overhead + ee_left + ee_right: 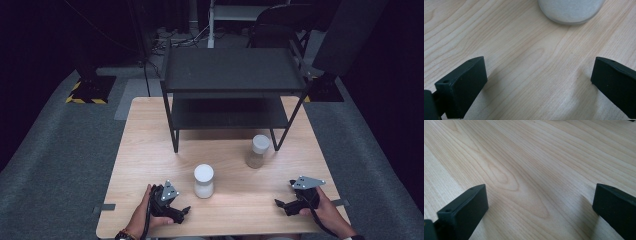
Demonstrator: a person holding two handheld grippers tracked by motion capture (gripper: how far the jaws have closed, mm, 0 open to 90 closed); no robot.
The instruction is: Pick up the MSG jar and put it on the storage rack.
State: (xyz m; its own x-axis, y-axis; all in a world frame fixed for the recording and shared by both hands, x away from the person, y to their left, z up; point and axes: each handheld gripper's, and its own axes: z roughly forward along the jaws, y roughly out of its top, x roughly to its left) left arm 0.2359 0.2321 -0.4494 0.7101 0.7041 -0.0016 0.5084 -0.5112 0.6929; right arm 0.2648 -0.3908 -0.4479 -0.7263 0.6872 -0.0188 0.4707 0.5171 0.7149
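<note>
Both claws rest low on the wooden counter [140,150], left claw [181,214] and right claw [282,206] each with jaws apart and empty. Just beyond the left stands a white-filled jar [203,181]; a tan-filled jar [258,151] stands near the black shelf rack [230,75].

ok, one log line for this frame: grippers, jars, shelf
left gripper: open, empty, near white jar | right gripper: open, empty | tan jar: upright by shelf leg | shelf: bare
</note>
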